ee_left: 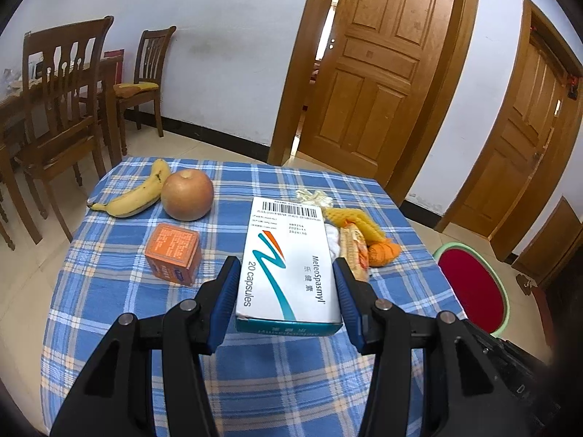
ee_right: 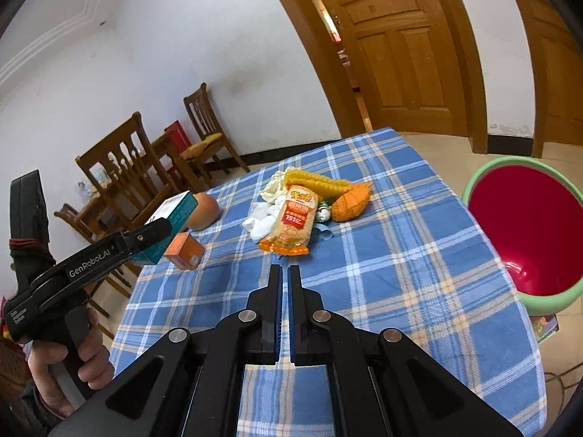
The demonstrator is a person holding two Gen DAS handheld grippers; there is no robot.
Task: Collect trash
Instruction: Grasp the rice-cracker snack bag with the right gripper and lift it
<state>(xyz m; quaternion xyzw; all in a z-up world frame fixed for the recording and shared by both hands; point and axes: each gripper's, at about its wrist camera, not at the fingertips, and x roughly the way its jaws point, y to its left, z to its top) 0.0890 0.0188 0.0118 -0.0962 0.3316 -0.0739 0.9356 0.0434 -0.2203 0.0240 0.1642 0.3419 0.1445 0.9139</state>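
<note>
My left gripper (ee_left: 286, 262) is shut on a white and teal medicine box (ee_left: 288, 255) and holds it above the blue plaid table (ee_left: 109, 327). The right wrist view shows that box (ee_right: 175, 207) lifted at the left, with a hand under the gripper handle. My right gripper (ee_right: 285, 270) is shut and empty over the cloth, short of a trash pile. The pile holds an orange snack wrapper (ee_right: 293, 222), yellow foam netting (ee_right: 317, 180), white tissue (ee_right: 260, 222) and orange peel (ee_right: 351, 202). A red bin with a green rim (ee_right: 524, 225) stands beside the table's right edge.
A banana (ee_left: 135, 196), a round brownish fruit (ee_left: 187, 195) and a small orange box (ee_left: 174, 251) sit on the table's left part. Wooden chairs (ee_left: 62, 109) and a dining table stand behind at the left. Wooden doors (ee_left: 375, 65) are at the back.
</note>
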